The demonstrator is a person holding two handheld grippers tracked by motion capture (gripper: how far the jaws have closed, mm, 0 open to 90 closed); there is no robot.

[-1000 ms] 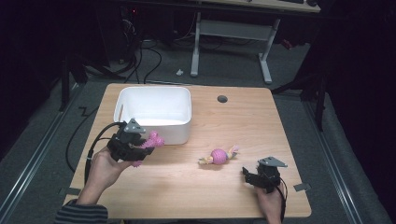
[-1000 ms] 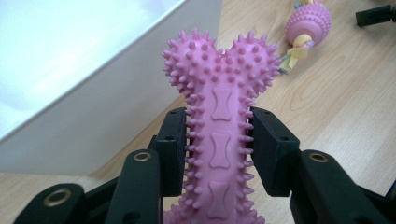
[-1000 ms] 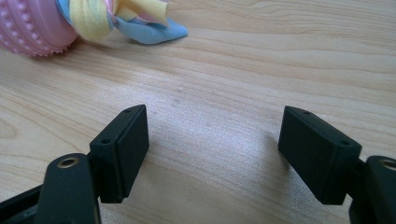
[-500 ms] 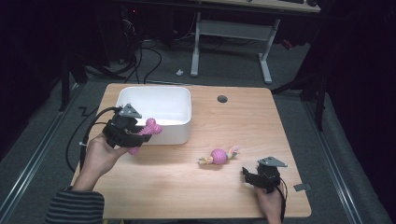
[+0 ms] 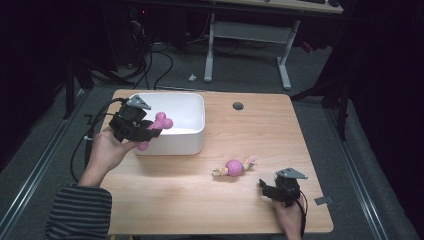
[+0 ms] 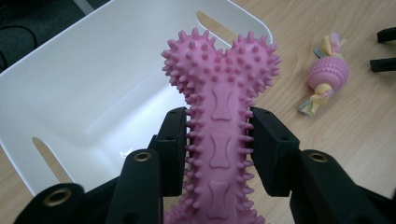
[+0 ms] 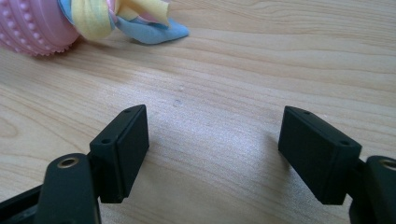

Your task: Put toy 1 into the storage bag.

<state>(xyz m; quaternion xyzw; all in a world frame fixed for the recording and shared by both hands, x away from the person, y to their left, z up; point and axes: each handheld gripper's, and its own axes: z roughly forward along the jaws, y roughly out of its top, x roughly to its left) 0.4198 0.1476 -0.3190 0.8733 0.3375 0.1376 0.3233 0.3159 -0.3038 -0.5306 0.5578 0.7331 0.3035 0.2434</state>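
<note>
The left gripper [image 5: 150, 131] clamps the shaft of the pink spiked bone toy [image 6: 221, 116], holding it above the near left rim of the white tub [image 5: 196, 131], its knobbed end over the tub's bare inside. On the wooden table [image 5: 250, 125], well apart from the tub, lies a pink ball with cloth tails [image 5: 234, 167]. Just beyond it the right gripper [image 7: 212, 149] rests near the table's front edge, jaws spread wide around nothing.

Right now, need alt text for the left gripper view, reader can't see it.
Two black jaws of the left gripper clamp the shaft of a spiky pink bone toy, its knobbed end held over an empty white bin. To the right, a pink ball toy with cloth tails lies on the wooden table.
</note>
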